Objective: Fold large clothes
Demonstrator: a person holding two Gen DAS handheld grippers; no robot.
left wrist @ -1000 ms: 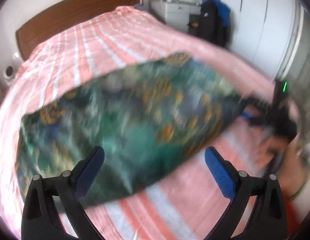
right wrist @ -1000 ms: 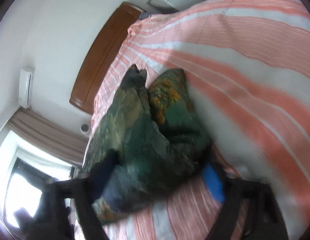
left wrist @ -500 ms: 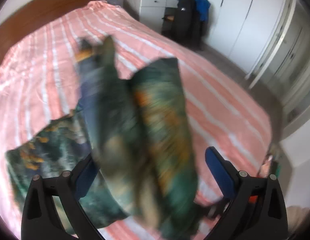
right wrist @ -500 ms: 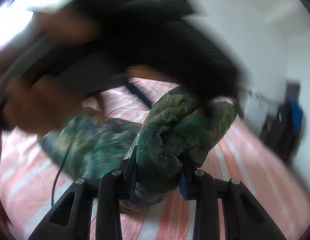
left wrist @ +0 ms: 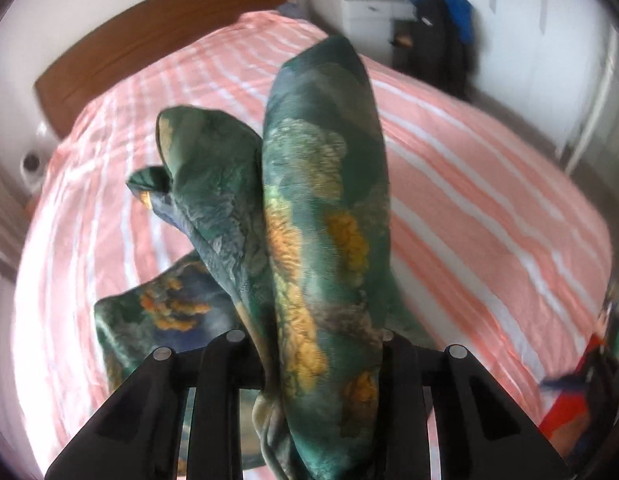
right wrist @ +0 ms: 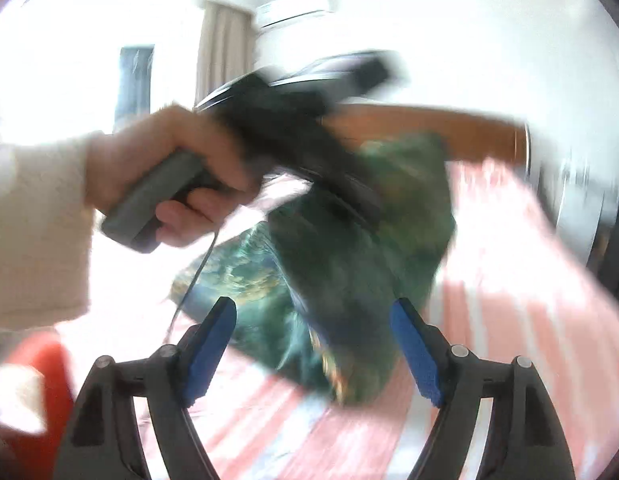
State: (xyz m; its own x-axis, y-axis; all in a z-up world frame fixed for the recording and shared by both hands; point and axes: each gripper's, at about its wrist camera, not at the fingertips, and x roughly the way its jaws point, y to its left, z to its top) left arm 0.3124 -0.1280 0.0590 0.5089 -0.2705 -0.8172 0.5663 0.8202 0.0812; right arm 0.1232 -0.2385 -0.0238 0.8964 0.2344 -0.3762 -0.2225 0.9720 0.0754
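Note:
A large green garment (left wrist: 321,200) with yellow and blue print hangs bunched over the pink striped bed (left wrist: 489,184). My left gripper (left wrist: 309,360) is shut on the garment, which drapes up and over between its fingers; part of the cloth lies on the bed below (left wrist: 157,312). In the right wrist view my right gripper (right wrist: 313,344) is open and empty, its blue pads (right wrist: 417,356) wide apart. In front of it the hand holding the left gripper (right wrist: 173,176) lifts the blurred garment (right wrist: 349,264).
A wooden headboard (left wrist: 149,36) stands at the far end of the bed. A dark chair with a blue jacket (left wrist: 445,32) and white cabinets stand at the back right. A window and curtain (right wrist: 221,52) show in the right wrist view.
My right gripper has let go of the garment and opened. My left gripper, open before, has shut on the garment and holds it up.

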